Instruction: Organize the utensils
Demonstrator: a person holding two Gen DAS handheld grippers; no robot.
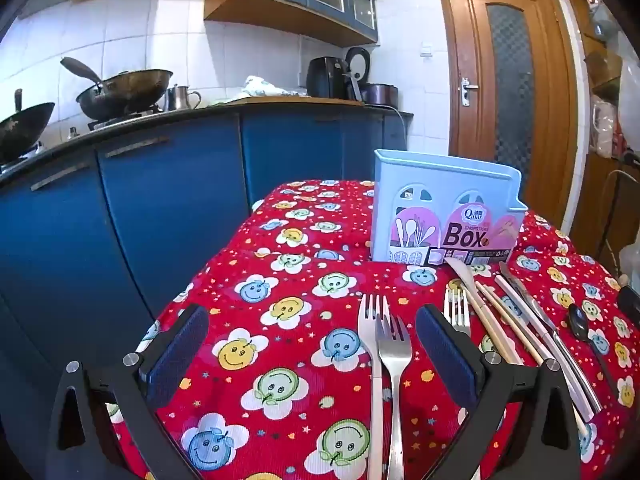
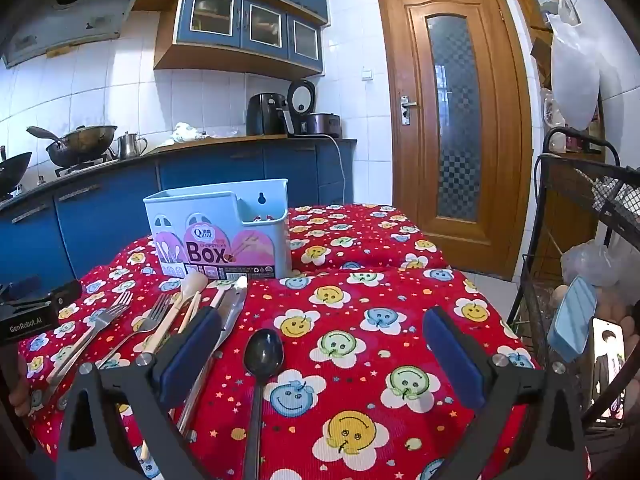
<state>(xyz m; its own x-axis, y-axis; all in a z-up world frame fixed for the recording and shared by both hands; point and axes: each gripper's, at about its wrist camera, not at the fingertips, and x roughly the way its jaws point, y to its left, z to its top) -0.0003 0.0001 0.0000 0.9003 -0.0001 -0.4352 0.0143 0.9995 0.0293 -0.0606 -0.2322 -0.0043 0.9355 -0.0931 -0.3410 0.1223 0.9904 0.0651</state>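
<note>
Holder: a pale blue utensil box [image 1: 444,208] stands upright on the surface [image 1: 280,264], which wears a red cloth with smiley flowers; its label reads "Box".
Forks: two silver forks [image 1: 384,344] lie side by side in front of the box, tines towards it; a third fork [image 1: 456,308] lies just to their right.
Other utensils: a cream spoon [image 2: 188,292], chopsticks [image 1: 508,320] and a table knife [image 1: 536,312] lie in a row in front of the box.
Black spoon: a dark spoon [image 2: 263,350] lies in front of the box, to the right of the row.
Left gripper [image 1: 312,344]: jaws wide apart, empty, with the two forks between the fingers, untouched.
Right gripper [image 2: 322,344]: jaws wide apart, empty, the black spoon lying between its fingers.
</note>
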